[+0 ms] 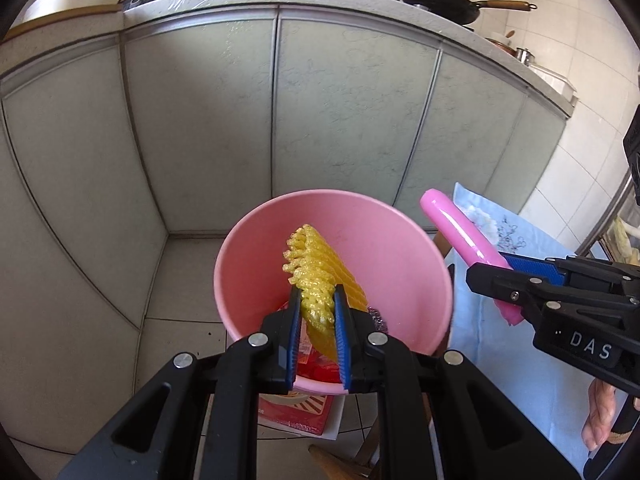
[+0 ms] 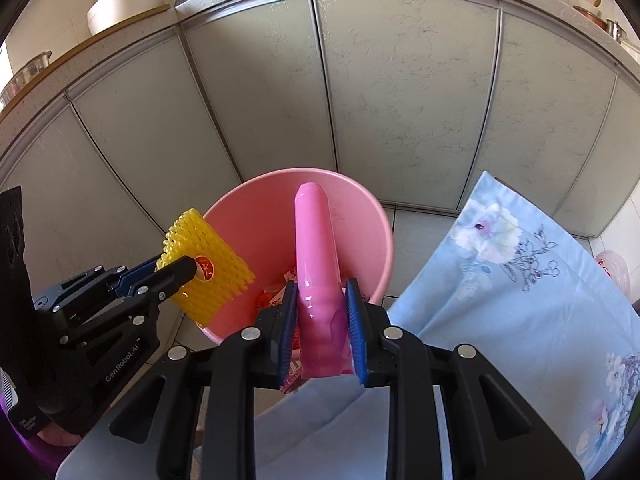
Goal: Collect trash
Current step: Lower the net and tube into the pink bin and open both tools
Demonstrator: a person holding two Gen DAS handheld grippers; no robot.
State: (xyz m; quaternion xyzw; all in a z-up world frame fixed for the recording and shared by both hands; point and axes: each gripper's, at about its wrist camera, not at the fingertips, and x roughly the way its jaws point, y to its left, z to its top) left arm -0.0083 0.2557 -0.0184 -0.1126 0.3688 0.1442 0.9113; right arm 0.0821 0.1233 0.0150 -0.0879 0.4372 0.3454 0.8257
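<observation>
My left gripper [image 1: 317, 294] is shut on a yellow foam fruit net [image 1: 316, 268] and holds it over the mouth of a pink bin [image 1: 400, 248]. It also shows in the right wrist view [image 2: 178, 266], with the yellow net [image 2: 212, 276] at the bin's left rim. My right gripper [image 2: 322, 288] is shut on a pink plastic tube [image 2: 316, 240] and holds it above the pink bin [image 2: 368, 232]. In the left wrist view the pink tube [image 1: 460, 228] sits right of the bin in the right gripper [image 1: 496, 276]. Red wrappers [image 1: 320, 370] lie inside the bin.
Grey-green cabinet doors [image 1: 352, 112] stand behind the bin under a counter with pans [image 1: 440, 0]. A light blue floral cloth [image 2: 520, 280] covers a surface to the right of the bin. White floor tiles [image 1: 180, 280] lie left of the bin.
</observation>
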